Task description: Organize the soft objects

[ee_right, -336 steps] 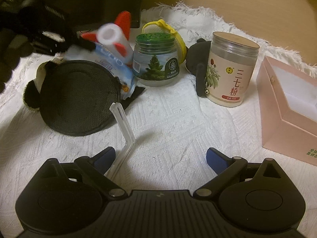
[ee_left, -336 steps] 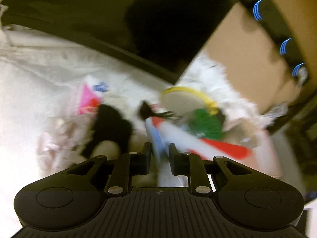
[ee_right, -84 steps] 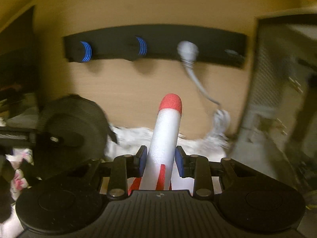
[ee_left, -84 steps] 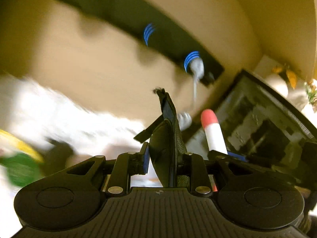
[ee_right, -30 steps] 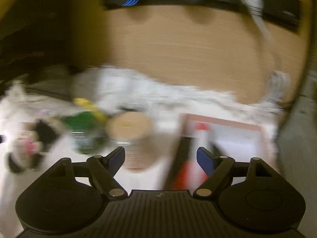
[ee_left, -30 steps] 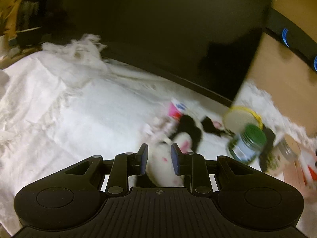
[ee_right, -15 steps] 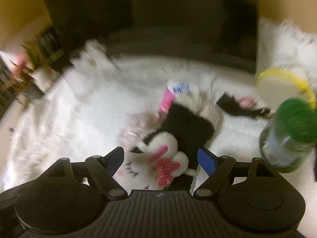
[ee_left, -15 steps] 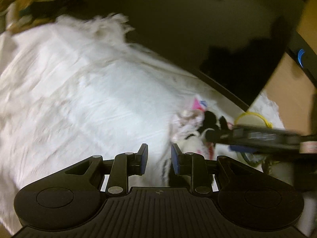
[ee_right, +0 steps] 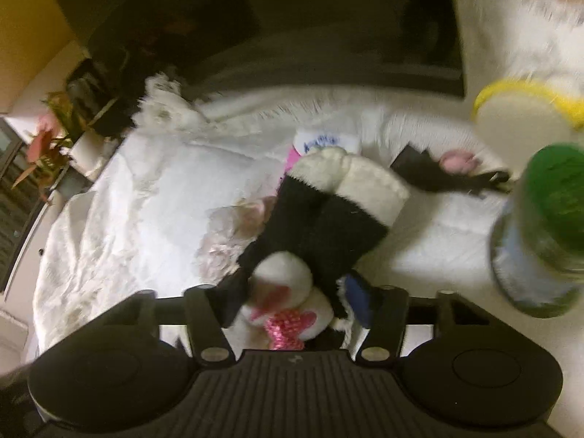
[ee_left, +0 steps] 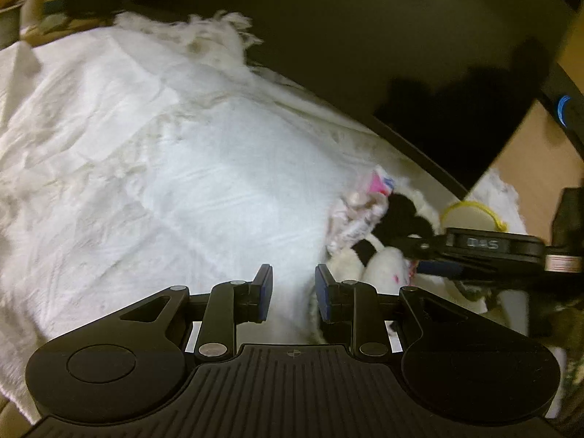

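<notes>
A black and white plush toy (ee_right: 325, 215) with a pink bow lies on the white cloth (ee_right: 146, 197). My right gripper (ee_right: 292, 303) has its jaws closed in around the toy's white head and pink bow. In the left wrist view the toy (ee_left: 379, 255) lies at the right, with my right gripper (ee_left: 423, 255) reaching onto it from the right. My left gripper (ee_left: 292, 288) hovers over the cloth (ee_left: 182, 168) just left of the toy, its jaws a narrow gap apart and empty. A pale pink frilly fabric piece (ee_right: 226, 233) lies beside the toy.
A green-lidded jar (ee_right: 540, 233) stands at the right, with a yellow-rimmed lid (ee_right: 518, 109) behind it. A black strap with a pink bit (ee_right: 445, 171) lies past the toy. A dark monitor (ee_left: 401, 54) stands behind the cloth. Potted plants (ee_right: 54, 135) stand at the far left.
My right gripper has come down onto the plush toy and its jaws have narrowed around it. My left gripper has stayed over the cloth with its jaws unchanged.
</notes>
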`<state>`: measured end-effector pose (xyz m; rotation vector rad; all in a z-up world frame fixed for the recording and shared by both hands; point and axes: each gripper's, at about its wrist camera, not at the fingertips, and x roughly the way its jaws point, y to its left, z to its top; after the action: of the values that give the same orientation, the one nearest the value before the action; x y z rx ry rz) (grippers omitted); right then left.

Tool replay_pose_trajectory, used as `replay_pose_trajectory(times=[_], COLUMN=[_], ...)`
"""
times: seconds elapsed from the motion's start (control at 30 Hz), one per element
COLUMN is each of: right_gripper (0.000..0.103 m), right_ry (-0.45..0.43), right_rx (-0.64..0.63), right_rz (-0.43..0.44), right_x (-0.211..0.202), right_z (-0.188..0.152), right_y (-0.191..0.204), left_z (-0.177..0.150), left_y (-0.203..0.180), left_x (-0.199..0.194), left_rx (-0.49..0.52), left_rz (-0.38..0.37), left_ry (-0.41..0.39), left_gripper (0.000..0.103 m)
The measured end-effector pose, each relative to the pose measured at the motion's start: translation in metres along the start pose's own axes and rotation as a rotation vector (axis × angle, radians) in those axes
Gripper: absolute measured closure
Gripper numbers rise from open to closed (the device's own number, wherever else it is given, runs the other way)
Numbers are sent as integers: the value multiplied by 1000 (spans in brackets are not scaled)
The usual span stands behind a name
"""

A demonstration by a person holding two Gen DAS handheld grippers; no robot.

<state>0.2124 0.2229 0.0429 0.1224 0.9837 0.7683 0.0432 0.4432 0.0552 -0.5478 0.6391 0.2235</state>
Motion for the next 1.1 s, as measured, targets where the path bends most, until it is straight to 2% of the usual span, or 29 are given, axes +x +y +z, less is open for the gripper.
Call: replay_pose_trajectory(times=[0.13,0.23,0.27,0.33,0.47,0.5,0.53,0.63,0.8,0.87,1.0,1.1], right_gripper=[52,54,56,69,69,68,62,40,38,34,32,32], right_ry=[-65,-61,-56,-46,-53,-57,-59,-74,-92,-119,-164,-171], right_rx=[-60,-118,-132,-152,-189,-201,-208,-212,-166,-181,-181,-180], right_rz=[-58,-144,-172,-215,-323,-341,-348,-336,-260,-258,-320,-309], right_x=[-45,-66,-70,-76,-83,-83,-85,-90,-106,-116,-130,-138], right_z=[-10,-27,-33,-44,-63,-67,-71,-80,-99,-104,-107,-108], right_y=[-1,-4,-6,-9,-12,-11,-12,-13,-19,-16,-12,-10], left_z=[4,7,7,9,15,17,19,20,25,32,56,68], left_y=[-12,-16,-18,-19,-24,-27,-31,-48,-89,-97,-107,-109], left_x=[2,4,5,8,18,21,25,37,56,60,79,98], left_rx=[53,61,61,68,69,74,84,138,294,333,353,330], left_rz=[-35,-57,-61,-69,-97,-106,-115,-131,-141,-144,-153,-113], left_ry=[2,-8,-11,-11,4,9,19,42,43,29,41,60], left_gripper=[75,75,75,75,75,75,75,75,75,75,75,75])
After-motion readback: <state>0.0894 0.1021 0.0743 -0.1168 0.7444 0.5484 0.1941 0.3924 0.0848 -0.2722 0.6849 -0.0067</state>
